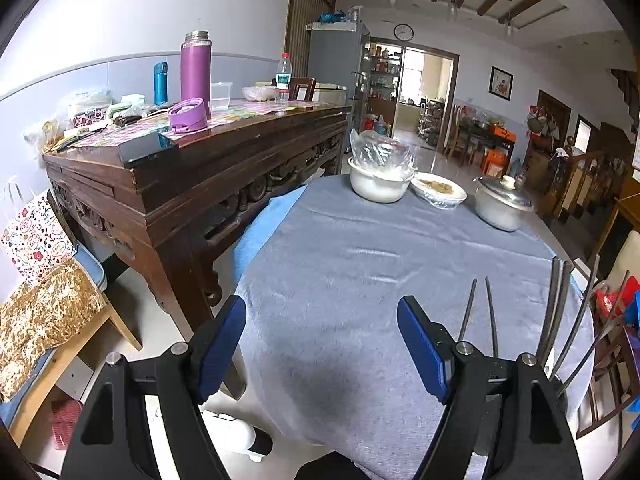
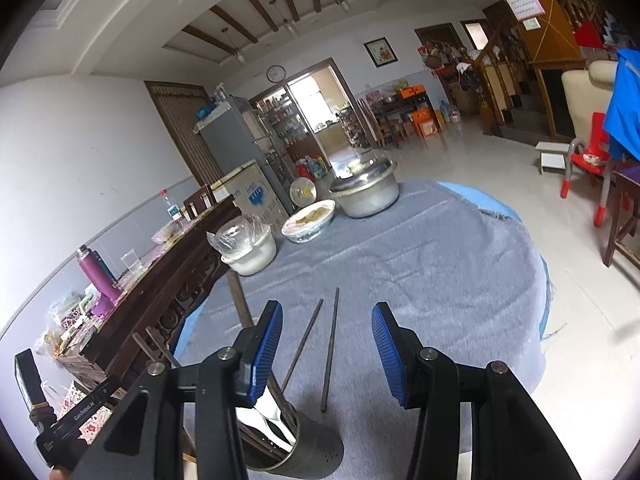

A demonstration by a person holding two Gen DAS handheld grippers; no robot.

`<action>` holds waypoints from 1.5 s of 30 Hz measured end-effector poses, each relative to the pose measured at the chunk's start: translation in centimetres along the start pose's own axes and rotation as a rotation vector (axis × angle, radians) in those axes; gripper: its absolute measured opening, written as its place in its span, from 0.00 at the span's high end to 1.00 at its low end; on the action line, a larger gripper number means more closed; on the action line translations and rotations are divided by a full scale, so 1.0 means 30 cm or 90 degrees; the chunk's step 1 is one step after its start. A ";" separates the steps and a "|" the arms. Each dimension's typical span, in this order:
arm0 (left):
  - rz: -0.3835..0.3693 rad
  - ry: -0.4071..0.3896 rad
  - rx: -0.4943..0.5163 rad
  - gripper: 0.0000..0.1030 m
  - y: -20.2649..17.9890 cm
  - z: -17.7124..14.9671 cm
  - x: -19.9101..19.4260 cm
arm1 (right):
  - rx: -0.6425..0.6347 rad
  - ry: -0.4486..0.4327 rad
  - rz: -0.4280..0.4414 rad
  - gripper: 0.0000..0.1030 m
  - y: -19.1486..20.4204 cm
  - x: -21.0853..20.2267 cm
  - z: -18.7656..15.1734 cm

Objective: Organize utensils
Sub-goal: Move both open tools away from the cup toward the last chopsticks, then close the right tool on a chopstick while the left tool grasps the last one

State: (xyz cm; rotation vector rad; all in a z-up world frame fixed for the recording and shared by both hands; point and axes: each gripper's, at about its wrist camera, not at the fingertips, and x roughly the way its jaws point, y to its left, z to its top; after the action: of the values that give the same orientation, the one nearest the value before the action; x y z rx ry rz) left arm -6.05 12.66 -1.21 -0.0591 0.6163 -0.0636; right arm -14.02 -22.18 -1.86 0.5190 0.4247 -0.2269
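Two metal chopsticks lie on the grey cloth of the round table, just ahead of my right gripper, which is open and empty above them. A metal utensil holder with a white spoon and other utensils stands below its left finger. In the left wrist view the same two chopsticks lie right of my left gripper, which is open and empty over bare cloth. Utensil handles stick up at the right.
A bag-covered white pot, a wrapped dish and a lidded metal pot stand at the table's far side. A dark wooden sideboard with a purple flask stands left. Chairs stand right of the table.
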 end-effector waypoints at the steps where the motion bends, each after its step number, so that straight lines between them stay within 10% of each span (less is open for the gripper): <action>1: 0.002 0.002 0.001 0.24 0.000 -0.001 0.006 | 0.002 0.004 -0.003 0.52 -0.004 0.007 -0.003; 32: 0.023 0.158 0.042 0.24 -0.063 -0.082 0.346 | 0.105 0.229 -0.050 0.52 -0.237 0.394 -0.098; 45: -0.018 0.184 0.073 0.24 -0.147 -0.033 0.492 | 0.007 0.363 0.004 0.53 -0.118 0.877 0.052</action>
State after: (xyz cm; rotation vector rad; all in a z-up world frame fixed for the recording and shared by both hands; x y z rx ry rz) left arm 5.21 7.10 -10.19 0.0537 0.8989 -0.1367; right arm 8.77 -28.69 -13.92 0.5931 0.9769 -0.0709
